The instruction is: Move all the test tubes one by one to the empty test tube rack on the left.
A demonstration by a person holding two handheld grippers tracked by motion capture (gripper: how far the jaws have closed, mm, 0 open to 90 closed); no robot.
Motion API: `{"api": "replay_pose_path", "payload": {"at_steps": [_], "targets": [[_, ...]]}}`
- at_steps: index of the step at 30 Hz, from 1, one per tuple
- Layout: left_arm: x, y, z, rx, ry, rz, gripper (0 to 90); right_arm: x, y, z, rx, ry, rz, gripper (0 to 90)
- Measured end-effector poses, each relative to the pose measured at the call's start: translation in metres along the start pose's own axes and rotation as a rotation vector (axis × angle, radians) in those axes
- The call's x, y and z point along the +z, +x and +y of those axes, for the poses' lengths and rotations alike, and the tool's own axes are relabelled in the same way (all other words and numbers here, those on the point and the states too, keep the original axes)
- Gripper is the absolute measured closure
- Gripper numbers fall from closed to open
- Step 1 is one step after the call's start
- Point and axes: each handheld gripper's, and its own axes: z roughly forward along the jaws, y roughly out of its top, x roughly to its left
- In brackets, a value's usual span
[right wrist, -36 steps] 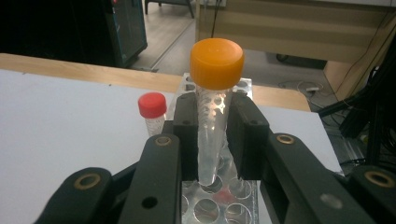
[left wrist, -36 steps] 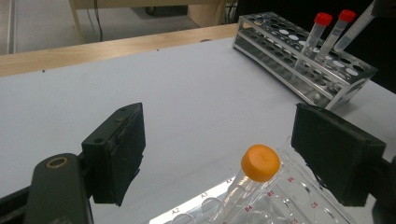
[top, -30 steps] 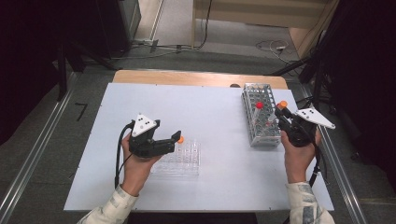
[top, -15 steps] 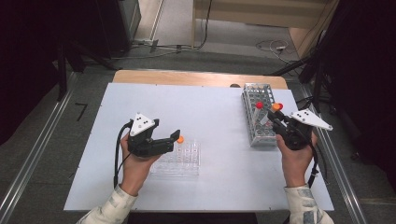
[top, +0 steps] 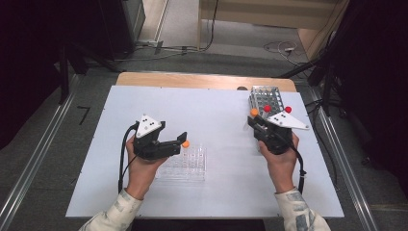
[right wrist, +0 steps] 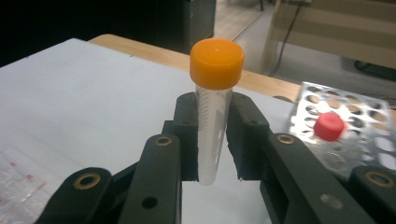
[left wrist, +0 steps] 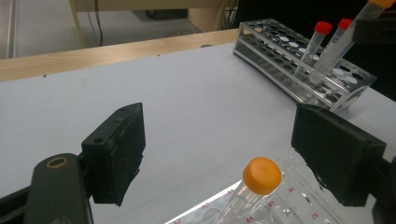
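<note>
My right gripper (right wrist: 212, 140) is shut on a clear tube with an orange cap (right wrist: 215, 63), held upright above the white table; in the high view that right gripper (top: 253, 121) hovers just left of the metal rack (top: 260, 92). Two red-capped tubes (top: 267, 108) stand in that rack. My left gripper (left wrist: 224, 140) is open, its pads (left wrist: 119, 140) wide apart on either side of another orange-capped tube (left wrist: 261, 175), which stands in the clear plastic rack (top: 190, 166). Neither pad touches that tube.
The white table (top: 211, 120) has bare surface between the two racks and behind them. A wooden board (top: 192, 79) runs along its far edge. Beyond it are floor, cables and dark equipment.
My right gripper has moved left, away from the metal rack, carrying the orange-capped tube. The left gripper has kept still.
</note>
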Motion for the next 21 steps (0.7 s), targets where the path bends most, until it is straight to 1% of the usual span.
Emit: {"api": "replay_pose_path", "payload": {"at_steps": [3,5,9,12,17,21], "targets": [[0.001,-0.001,0.001,-0.003,0.001,-0.003,18.3,0.011,0.013,0.000,-0.019,0.013,0.026,72.2],[0.002,-0.002,0.002,0.001,0.001,-0.004,18.4,0.018,0.022,0.000,-0.027,0.019,0.047,72.2],[0.007,-0.004,0.006,0.000,-0.008,-0.014,19.0,0.032,0.038,0.001,-0.034,0.035,0.085,72.2],[0.013,-0.007,0.011,0.009,-0.001,-0.017,19.2,0.042,0.048,0.002,-0.040,0.040,0.105,72.2],[0.024,-0.010,0.017,0.009,0.005,-0.022,21.1,0.057,0.062,0.002,-0.051,0.057,0.131,72.3],[0.035,-0.012,0.023,0.007,0.028,-0.051,23.2,0.069,0.072,0.001,-0.057,0.079,0.155,72.2]]}}
